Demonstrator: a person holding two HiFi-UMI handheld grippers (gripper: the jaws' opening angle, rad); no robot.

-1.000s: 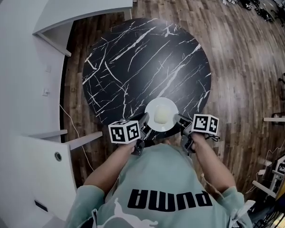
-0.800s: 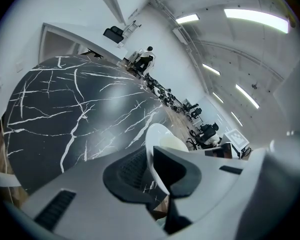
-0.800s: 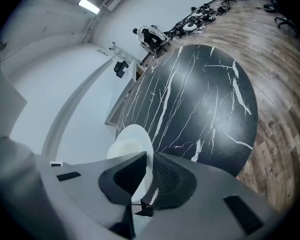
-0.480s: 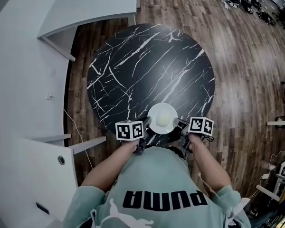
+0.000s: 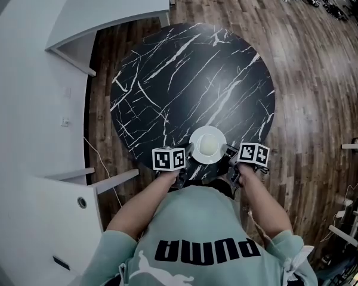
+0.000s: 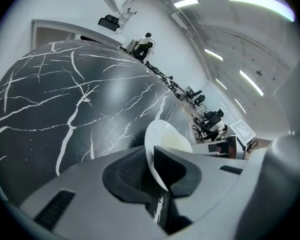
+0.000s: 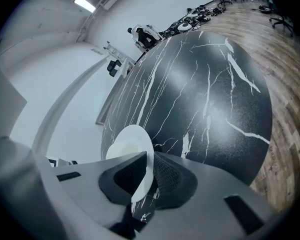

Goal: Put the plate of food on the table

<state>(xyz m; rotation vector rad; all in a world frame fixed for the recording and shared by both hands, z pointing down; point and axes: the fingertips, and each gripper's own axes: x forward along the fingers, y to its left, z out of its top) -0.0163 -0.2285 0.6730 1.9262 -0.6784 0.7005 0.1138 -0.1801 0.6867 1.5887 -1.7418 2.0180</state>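
Holding the white plate (image 5: 195, 152) from both sides, we carry it flat so the pale food (image 5: 208, 142) on it does not slide off. Our left gripper (image 5: 187, 161) pinches the rim at about 8 o'clock. Our right gripper (image 5: 228, 157) pinches it at about 4 o'clock. In each gripper view the thin rim sits tight between the two dark pads, with one jaw on each face of it. Two grips across from each other stop the plate from tipping.

The plate is over the round black marble table (image 5: 185, 82), right at the 6 o'clock edge, the part nearest our body. We cannot tell if its bottom touches the table top yet. The table has lots of room up toward 12 o'clock. We think the plate should go a bit further in before we let go. So close to the edge, it could get knocked down onto the wooden floor (image 5: 298, 70).
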